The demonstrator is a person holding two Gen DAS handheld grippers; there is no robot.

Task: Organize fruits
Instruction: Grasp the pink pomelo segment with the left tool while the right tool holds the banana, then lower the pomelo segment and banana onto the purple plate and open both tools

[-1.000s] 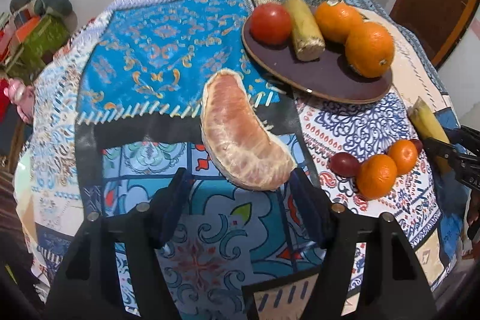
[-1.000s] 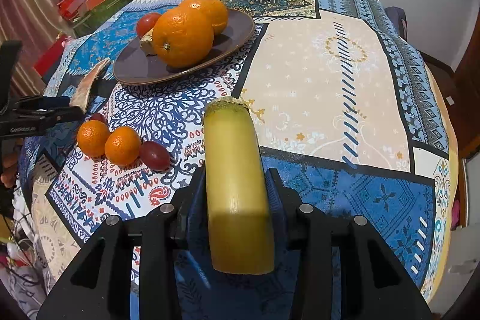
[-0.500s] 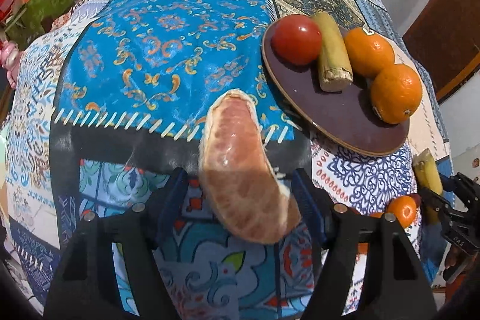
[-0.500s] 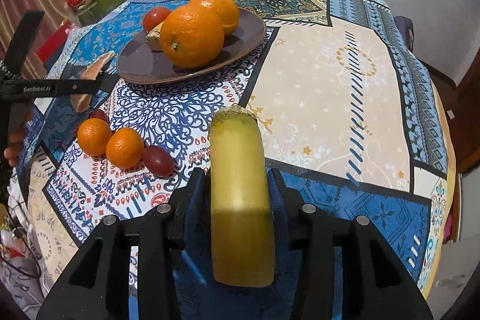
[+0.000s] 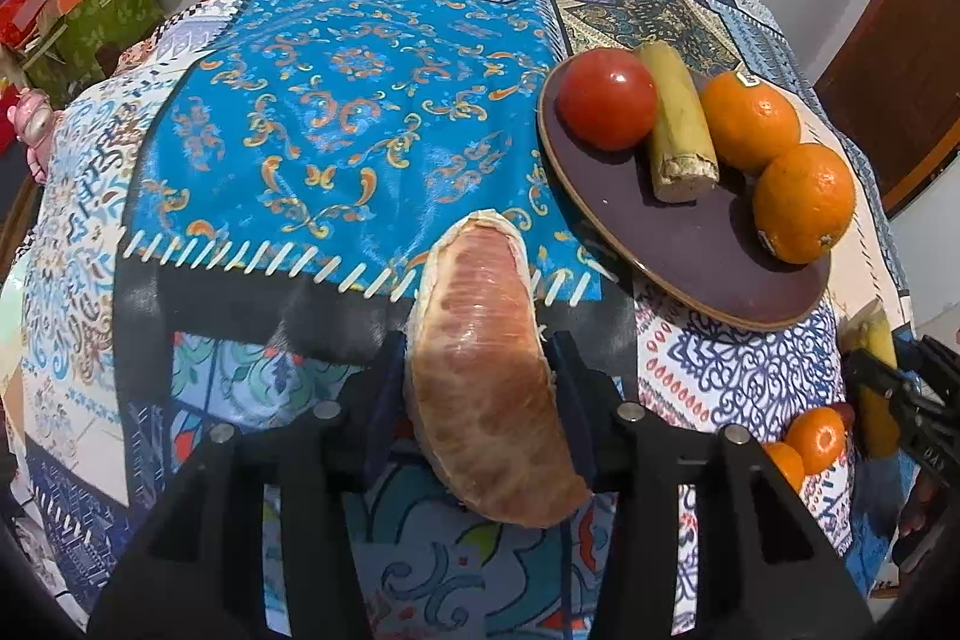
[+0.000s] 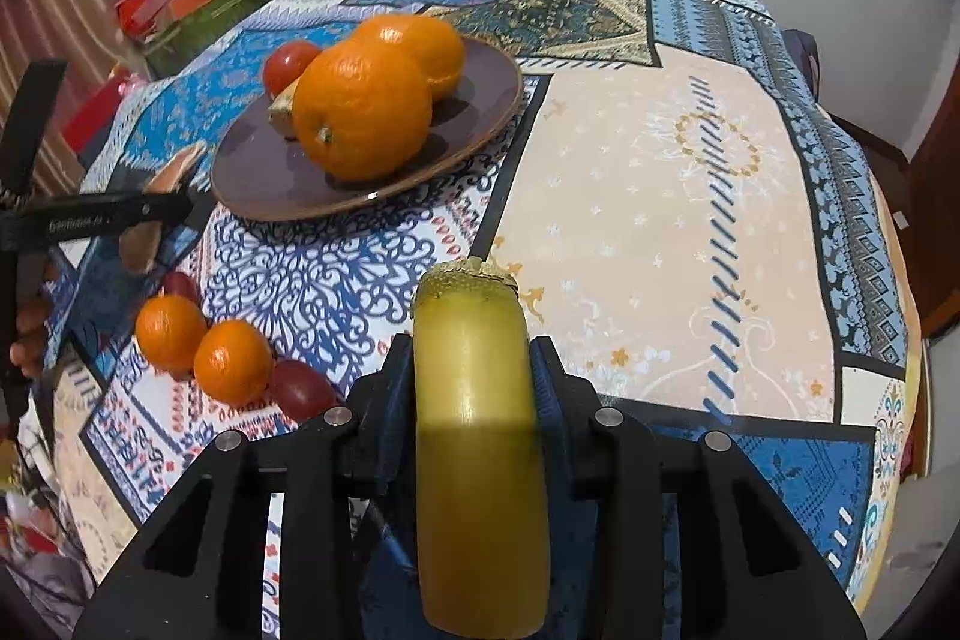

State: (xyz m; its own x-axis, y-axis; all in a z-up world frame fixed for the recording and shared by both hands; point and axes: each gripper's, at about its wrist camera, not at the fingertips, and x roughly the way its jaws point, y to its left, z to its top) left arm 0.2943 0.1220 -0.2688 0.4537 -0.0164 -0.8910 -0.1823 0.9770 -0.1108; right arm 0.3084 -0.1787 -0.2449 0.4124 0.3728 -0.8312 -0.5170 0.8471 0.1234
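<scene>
A patchwork cloth (image 5: 336, 130) with blue, cream and purple panels covers the surface, and a pale wall stands behind it. At the far left edge some red and green boxes (image 5: 66, 22) are piled.

The left gripper (image 5: 477, 388) has its jaws closed on a peeled pomelo segment (image 5: 480, 376), pinkish and curved, which sticks forward above the cloth. Ahead and to the right lies a dark brown plate (image 5: 690, 250). On the plate are a red tomato (image 5: 607, 99), a short piece of sugarcane (image 5: 678, 124) and two big oranges (image 5: 804, 202), close together; the sugarcane lies between the tomato and the oranges.

The right gripper (image 6: 474, 376) has its jaws closed on a second yellow-green cane piece (image 6: 477, 436), held lengthwise between the fingers, with its rough cut end pointing forward. To its left on the cloth, near the plate but apart from it, are two small mandarins (image 6: 231, 361) side by side, and a dark red grape (image 6: 300, 388) touching the nearer one. Another dark grape (image 6: 179, 285) is partly hidden behind them.
</scene>
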